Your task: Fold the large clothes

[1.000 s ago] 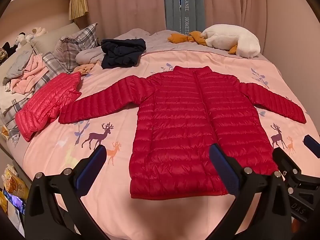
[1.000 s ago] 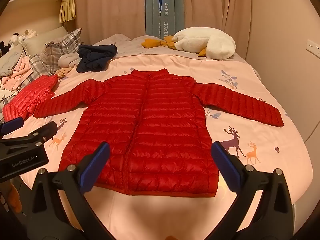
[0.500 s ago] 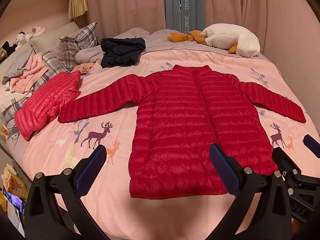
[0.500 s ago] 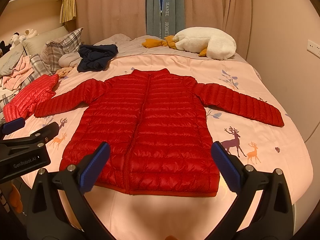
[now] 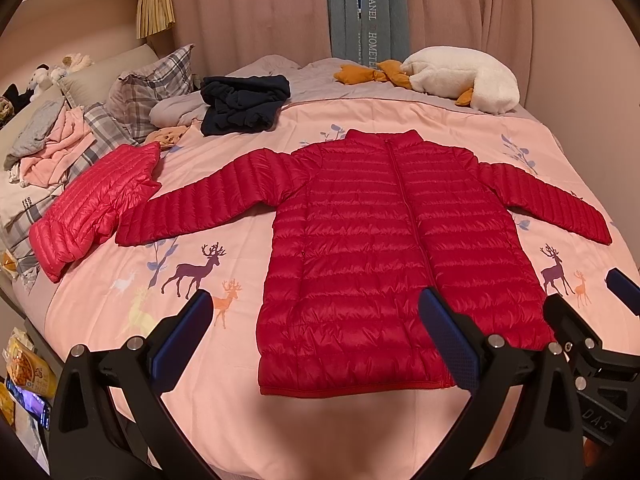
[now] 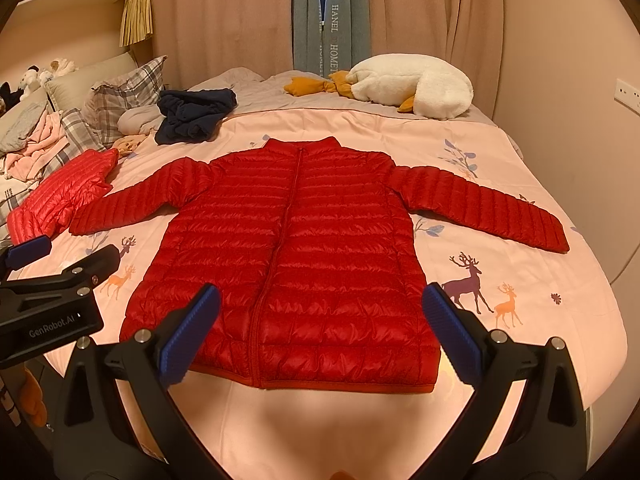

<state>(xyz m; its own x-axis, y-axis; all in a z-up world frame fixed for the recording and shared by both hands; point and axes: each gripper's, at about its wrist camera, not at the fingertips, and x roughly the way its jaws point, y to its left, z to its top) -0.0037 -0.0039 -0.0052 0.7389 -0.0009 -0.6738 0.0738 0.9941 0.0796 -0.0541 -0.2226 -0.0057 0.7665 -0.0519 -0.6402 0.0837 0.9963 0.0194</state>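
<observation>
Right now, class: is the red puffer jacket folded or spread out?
Spread out. The red puffer jacket lies flat on the bed, front up, both sleeves extended sideways.

Red quilted puffer jacket [image 5: 384, 248] [image 6: 292, 248] — flat, front up, apparently zipped, sleeves spread wide, hem toward the cameras.

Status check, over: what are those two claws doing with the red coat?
Left gripper and right gripper: jaws open, empty. Red jacket flat on bed, sleeves spread, unfolded. Nothing on it.
</observation>
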